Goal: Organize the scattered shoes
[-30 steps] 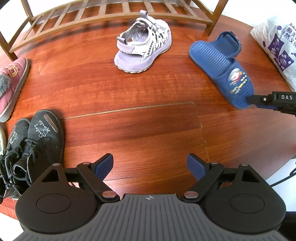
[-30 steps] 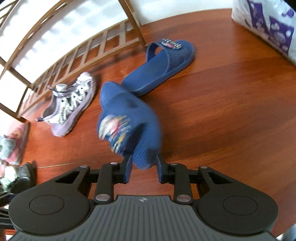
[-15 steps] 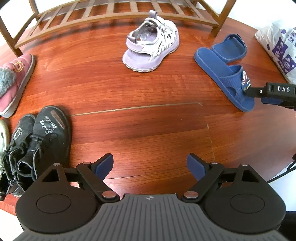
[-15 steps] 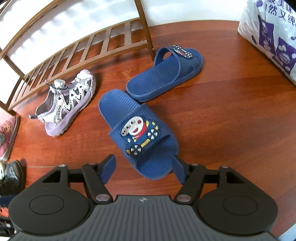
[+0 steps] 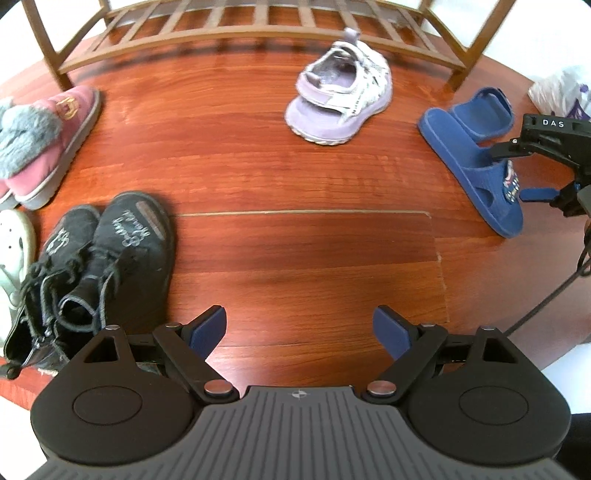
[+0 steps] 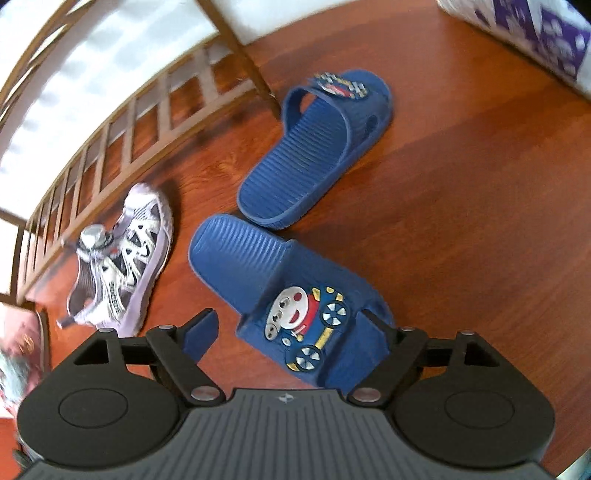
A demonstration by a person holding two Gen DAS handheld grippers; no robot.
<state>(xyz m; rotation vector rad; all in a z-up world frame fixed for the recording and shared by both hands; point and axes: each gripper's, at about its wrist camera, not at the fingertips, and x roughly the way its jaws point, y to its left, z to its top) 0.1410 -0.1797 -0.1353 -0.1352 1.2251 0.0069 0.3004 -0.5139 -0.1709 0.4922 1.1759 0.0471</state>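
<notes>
Blue cartoon slipper (image 6: 295, 295) lay flat on the wooden floor (image 5: 295, 240), heel near its mate (image 6: 317, 147). One second earlier the right gripper (image 6: 291, 332) pinched it aloft; now its jaws stood wide, released. Left gripper (image 5: 299, 328) hovered open, holding nothing.

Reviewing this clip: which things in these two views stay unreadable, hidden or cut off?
- Near blue slipper, right wrist view: toe end hidden under the gripper body.
- White shoe, left wrist view: cut off by the left edge, partly behind the black boots.
- Printed bag, right wrist view: cropped at the top edge, print blurred.
- Pink slipper, right wrist view: blurred, cut by the left edge.
</notes>
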